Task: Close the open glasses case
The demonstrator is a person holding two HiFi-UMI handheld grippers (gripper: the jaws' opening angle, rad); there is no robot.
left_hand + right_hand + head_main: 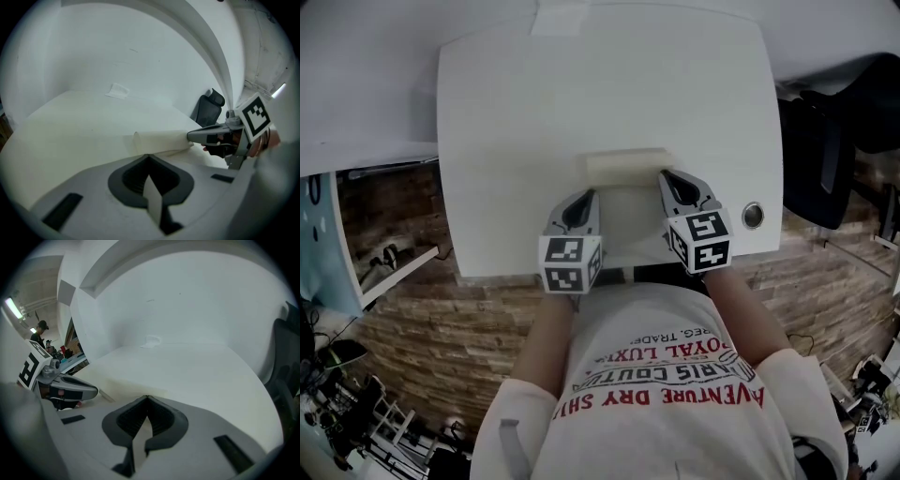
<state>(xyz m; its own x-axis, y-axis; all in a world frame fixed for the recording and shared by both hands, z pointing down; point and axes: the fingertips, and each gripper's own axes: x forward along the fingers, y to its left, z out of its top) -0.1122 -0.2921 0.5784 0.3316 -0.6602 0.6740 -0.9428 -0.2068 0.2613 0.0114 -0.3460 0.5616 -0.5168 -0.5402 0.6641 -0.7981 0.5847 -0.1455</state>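
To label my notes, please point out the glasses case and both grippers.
glasses case [628, 166], head view, on its raised far part.
left gripper [588, 195], head view, between its fingertips.
right gripper [667, 175], head view, between its fingertips.

I see white table [506, 141], rounded corners, top plain. Cream glasses case [628, 166] lies on it, centre, toward near edge: raised block at far side, flatter pale part toward me. Small white tape patch [561, 17] stuck flat at far edge. Round metal cap [753, 215] set in top near right front corner.
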